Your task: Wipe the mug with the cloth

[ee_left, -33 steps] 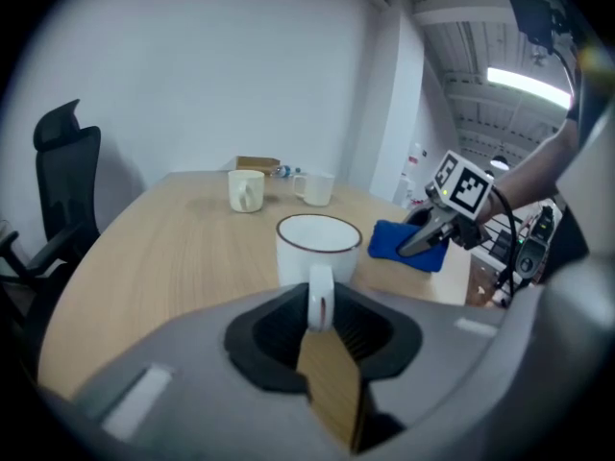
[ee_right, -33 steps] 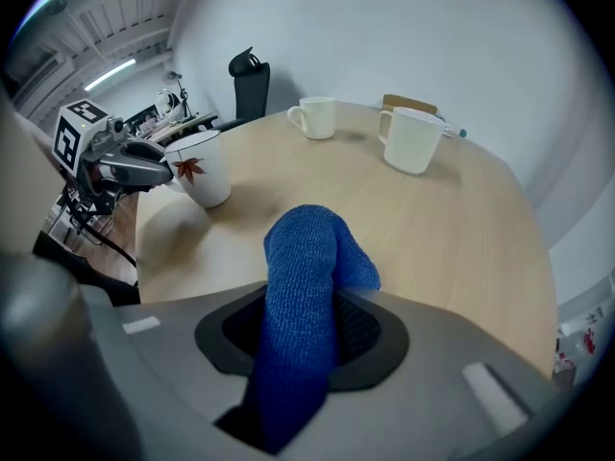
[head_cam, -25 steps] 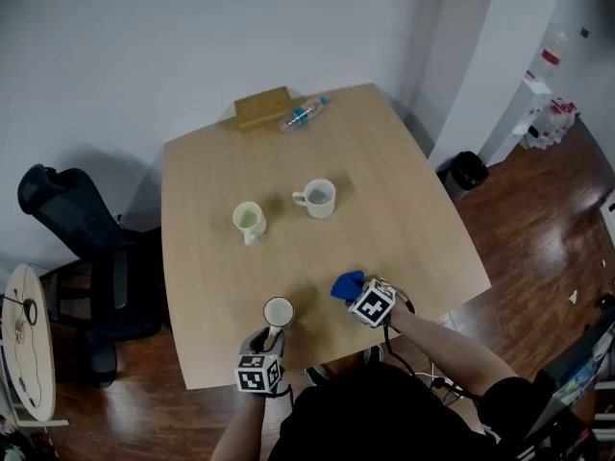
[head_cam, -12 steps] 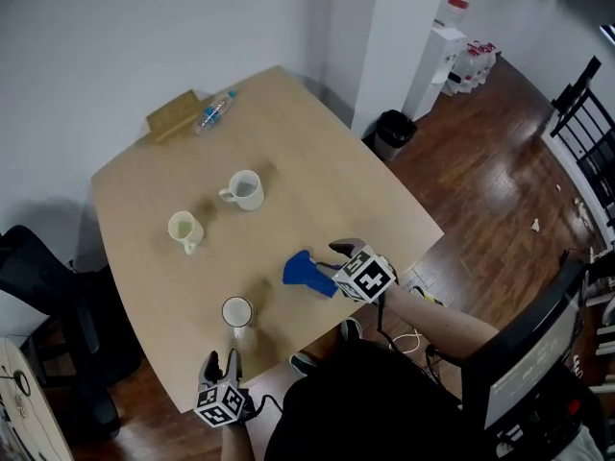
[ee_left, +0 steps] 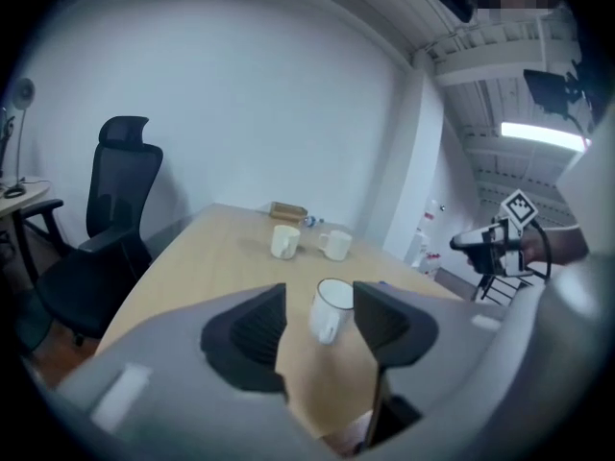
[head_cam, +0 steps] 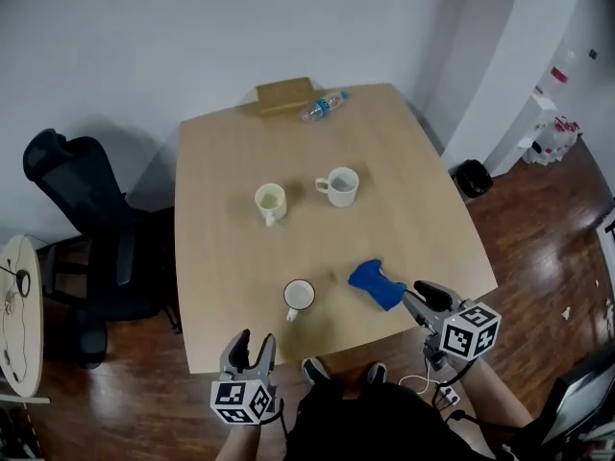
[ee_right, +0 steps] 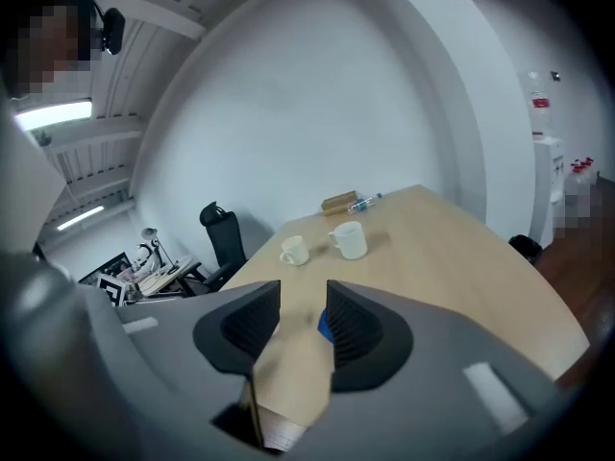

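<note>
Near the round white mug (head_cam: 299, 296) lies crumpled blue cloth (head_cam: 377, 284).

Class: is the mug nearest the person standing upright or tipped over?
Upright. In the head view the mug shows its round rim facing up; the left gripper view shows it standing on its base on the table.

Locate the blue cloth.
Head view: blue cloth on the table near its front right edge, between the nearest mug and the right gripper.
</note>
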`<action>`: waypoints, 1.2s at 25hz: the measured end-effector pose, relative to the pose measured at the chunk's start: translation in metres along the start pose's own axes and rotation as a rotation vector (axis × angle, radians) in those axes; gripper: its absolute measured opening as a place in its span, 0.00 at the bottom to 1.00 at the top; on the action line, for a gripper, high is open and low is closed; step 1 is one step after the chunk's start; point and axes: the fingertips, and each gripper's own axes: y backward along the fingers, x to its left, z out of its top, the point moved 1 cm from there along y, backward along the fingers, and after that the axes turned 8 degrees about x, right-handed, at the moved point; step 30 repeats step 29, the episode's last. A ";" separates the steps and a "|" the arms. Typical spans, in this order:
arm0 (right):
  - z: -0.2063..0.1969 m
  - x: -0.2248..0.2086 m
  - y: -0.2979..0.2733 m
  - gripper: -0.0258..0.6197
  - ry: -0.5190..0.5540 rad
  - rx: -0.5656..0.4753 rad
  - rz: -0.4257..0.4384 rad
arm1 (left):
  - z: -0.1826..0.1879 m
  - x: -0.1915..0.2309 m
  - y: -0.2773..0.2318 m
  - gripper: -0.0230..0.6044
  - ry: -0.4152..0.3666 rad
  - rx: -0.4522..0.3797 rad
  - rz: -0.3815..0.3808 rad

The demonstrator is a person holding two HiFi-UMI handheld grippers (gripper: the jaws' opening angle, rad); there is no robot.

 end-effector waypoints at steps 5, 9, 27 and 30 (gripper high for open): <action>-0.001 0.032 0.027 0.28 0.044 -0.051 0.096 | 0.008 -0.058 0.037 0.36 -0.005 -0.078 -0.016; -0.022 0.035 0.059 0.28 0.104 -0.072 0.145 | 0.011 -0.123 0.060 0.36 0.003 -0.115 -0.018; -0.064 0.068 0.163 0.27 0.320 -0.232 0.137 | -0.026 -0.250 0.121 0.36 -0.099 -0.157 -0.085; -0.062 0.075 0.160 0.27 0.322 -0.240 0.132 | -0.025 -0.250 0.125 0.36 -0.103 -0.157 -0.099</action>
